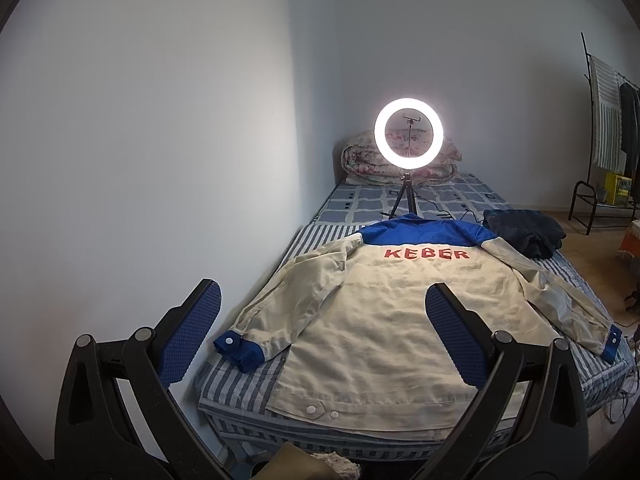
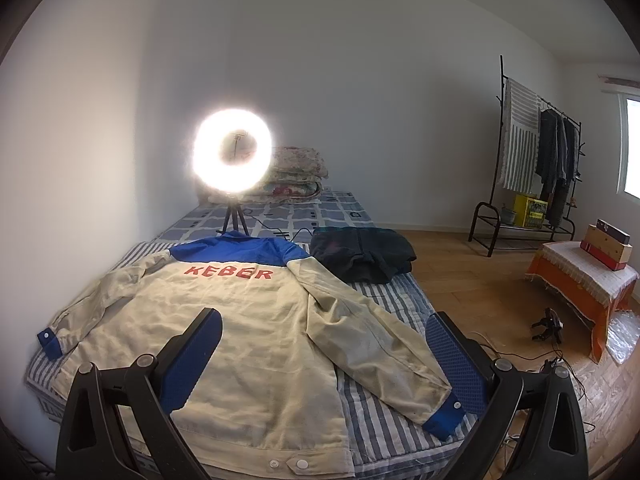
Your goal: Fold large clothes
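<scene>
Left tongs (image 1: 322, 334) hover above near end of bed (image 1: 236, 384), blue pads spread wide, nothing held. Beige jacket (image 1: 372, 320) with blue yoke and red "KEBER" lettering lies flat, back up, across striped bed, both sleeves spread outward, blue cuffs at ends. Ring light (image 1: 408, 133) on tripod stands behind collar, lit. Dark folded garment (image 2: 362, 254) sits beside jacket's right shoulder. Right tongs (image 2: 324, 348) hang over jacket's right side, jaws wide apart, empty. Clothes rack (image 2: 536, 152) stands at far right.
</scene>
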